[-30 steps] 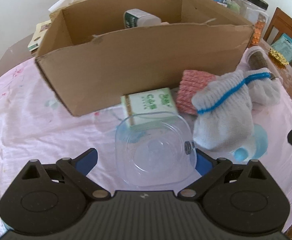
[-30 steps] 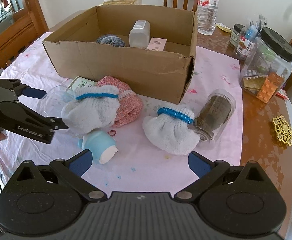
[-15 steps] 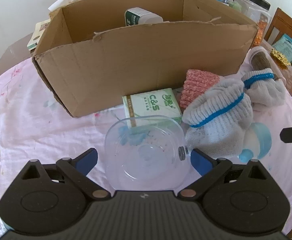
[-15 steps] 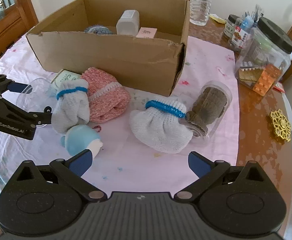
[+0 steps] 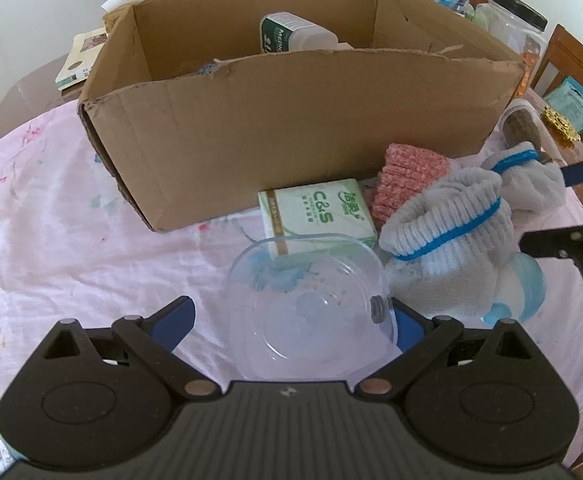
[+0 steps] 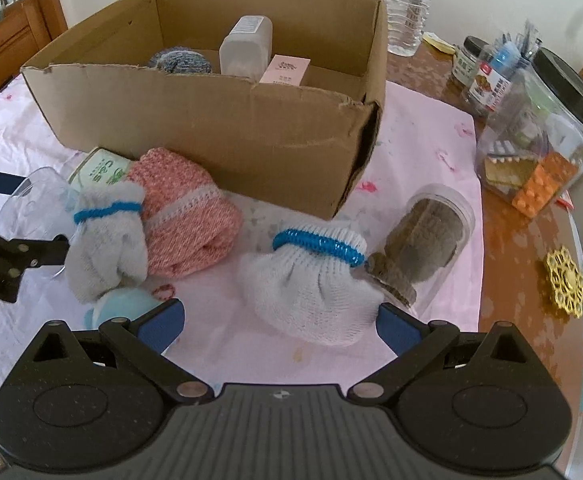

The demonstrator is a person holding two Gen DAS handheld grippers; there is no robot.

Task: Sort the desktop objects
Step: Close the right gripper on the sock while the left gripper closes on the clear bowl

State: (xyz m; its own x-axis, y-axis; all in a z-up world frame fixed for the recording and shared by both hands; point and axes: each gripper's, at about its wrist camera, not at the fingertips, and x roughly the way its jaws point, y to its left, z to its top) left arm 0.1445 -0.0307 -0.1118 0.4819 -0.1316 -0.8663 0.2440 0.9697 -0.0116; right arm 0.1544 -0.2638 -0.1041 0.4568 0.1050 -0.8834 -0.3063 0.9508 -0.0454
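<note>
Jaws of the left gripper (image 5: 291, 316) stand spread — a clear bowl (image 5: 305, 304) sits between them against the right finger, with a tissue pack (image 5: 317, 214) and box (image 5: 291, 120) beyond. The right gripper (image 6: 278, 322) is spread too — a white glove (image 6: 311, 284) lies just ahead between its fingers, a jar (image 6: 431, 240) right of it.

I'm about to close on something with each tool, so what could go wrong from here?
The left tool straddles the clear plastic bowl off-centre, rim against its right finger; closing may tip or squeeze it out. The right tool is wide open around the white knitted glove with blue cuff, which touches the lying clear jar of brown contents; lifting may set it rolling.
</note>
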